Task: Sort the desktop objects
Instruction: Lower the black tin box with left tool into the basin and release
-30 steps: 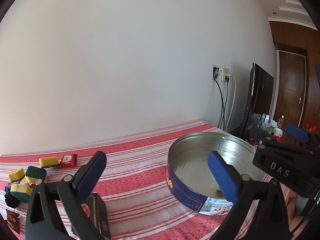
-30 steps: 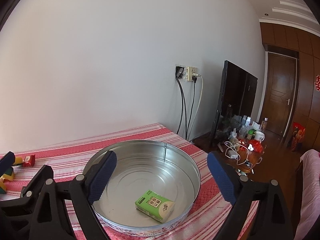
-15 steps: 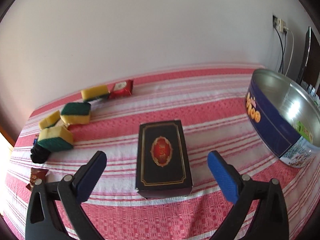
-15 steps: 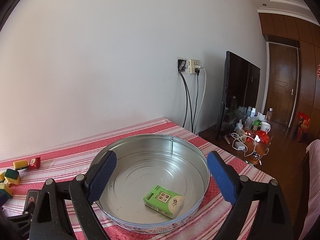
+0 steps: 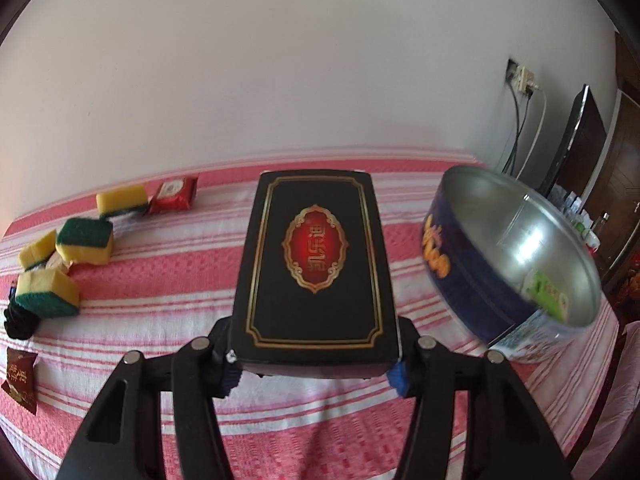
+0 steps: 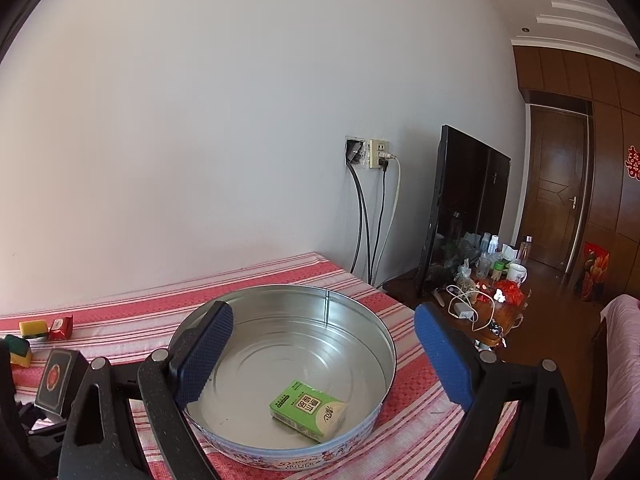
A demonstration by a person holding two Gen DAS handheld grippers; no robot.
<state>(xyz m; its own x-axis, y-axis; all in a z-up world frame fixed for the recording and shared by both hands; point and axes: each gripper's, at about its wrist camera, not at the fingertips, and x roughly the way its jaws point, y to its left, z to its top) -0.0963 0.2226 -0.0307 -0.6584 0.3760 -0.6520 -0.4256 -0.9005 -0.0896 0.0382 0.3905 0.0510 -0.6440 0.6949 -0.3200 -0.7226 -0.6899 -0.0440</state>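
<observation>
Black card with thin gold border lines and a red oval medallion makes up the flat rectangular box point(image 5: 316, 268), lying on the bench point(image 5: 320, 432) under a woven red-and-white striped cloth. The left claw point(image 5: 314, 374) is closing, its blue ribbed pads at the box's near corners, one on each side; whether they already press it is not clear. To the right stands a round tin point(image 5: 516, 256), shiny ridged metal inside, dark blue printed wall outside, and in it lies a green tissue pack point(image 6: 308, 410), soft and rectangular. The right claw point(image 6: 320, 354) hangs above the tin's near rim with jaws wide and nothing between them. Far left on the cloth lie blocky yellow-and-green sponges point(image 5: 84, 240), a red packet point(image 5: 173, 199) and a brown sachet point(image 5: 20, 378).
</observation>
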